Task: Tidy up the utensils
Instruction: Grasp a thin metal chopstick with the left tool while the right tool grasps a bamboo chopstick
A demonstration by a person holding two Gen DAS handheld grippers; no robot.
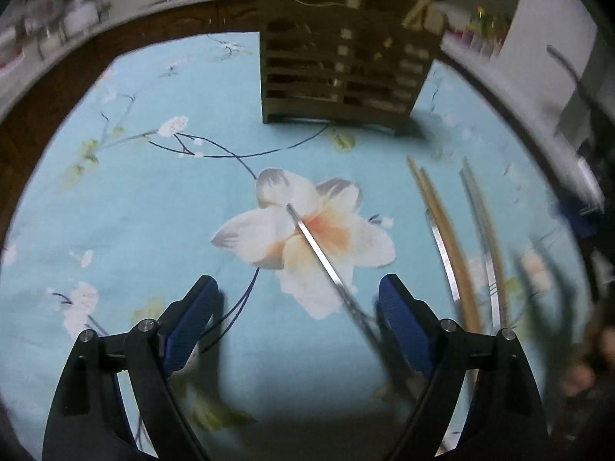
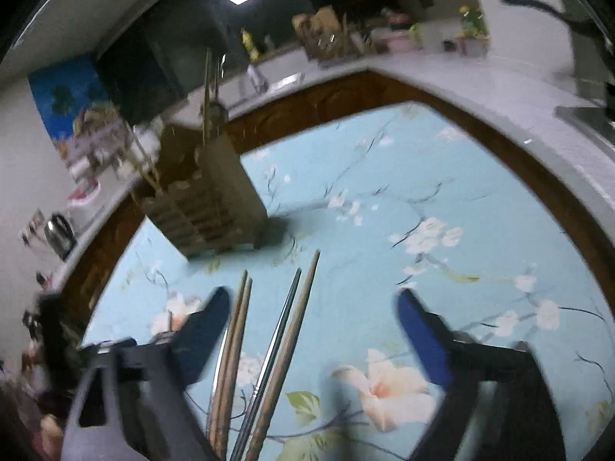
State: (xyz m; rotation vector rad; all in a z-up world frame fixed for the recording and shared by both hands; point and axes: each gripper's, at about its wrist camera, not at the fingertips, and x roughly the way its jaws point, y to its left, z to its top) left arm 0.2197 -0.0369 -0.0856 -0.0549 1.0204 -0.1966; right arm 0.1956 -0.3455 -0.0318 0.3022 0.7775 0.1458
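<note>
- Your left gripper [image 1: 296,299] is hanging spread over the lone metal chopstick [image 1: 319,253] lying on the worktop [image 1: 153,199]; be centring it before pinching.
- Your right gripper [image 2: 313,307], also spread, is straddling the chopstick pairs [image 2: 269,338], seemingly untouched given the blur.
- The wooden holder [image 1: 338,73] is standing far.

— Was there any writing to read in either view, a label, a brand, a number?

— None that I could make out. The cloth [image 1: 153,199] on the surface carried only printed flowers, and the wooden holder [image 1: 338,73] was bare. The colourful poster [image 2: 73,107] on the far wall was too blurred to read.
</note>
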